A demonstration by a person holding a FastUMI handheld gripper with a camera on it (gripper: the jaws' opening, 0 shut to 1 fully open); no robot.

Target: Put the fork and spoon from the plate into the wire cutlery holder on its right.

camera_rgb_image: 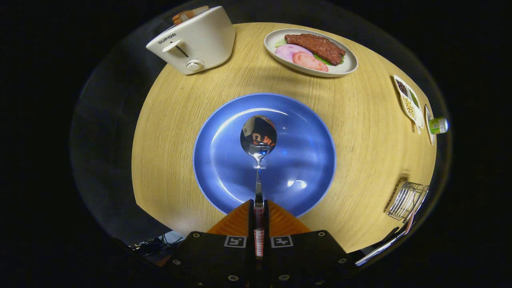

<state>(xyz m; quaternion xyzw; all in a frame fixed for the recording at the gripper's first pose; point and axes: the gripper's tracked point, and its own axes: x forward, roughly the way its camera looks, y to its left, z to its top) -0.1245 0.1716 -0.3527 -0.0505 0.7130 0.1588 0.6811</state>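
Both claw (pixel 259 212) fingers seemingly pinch the spoon (pixel 258 138) handle above the plate (pixel 312 132).

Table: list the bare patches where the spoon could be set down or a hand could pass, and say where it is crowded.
The gripper is shut on the spoon above the blue plate. Bare wood lies between the plate and the toaster, and in a wide band between the plate and the wire cutlery holder. It is crowded at the far side, by the food plate and the divided dish.

Overhead glare on the blue plate (pixel 224 160); fisheye-bent edges darken.
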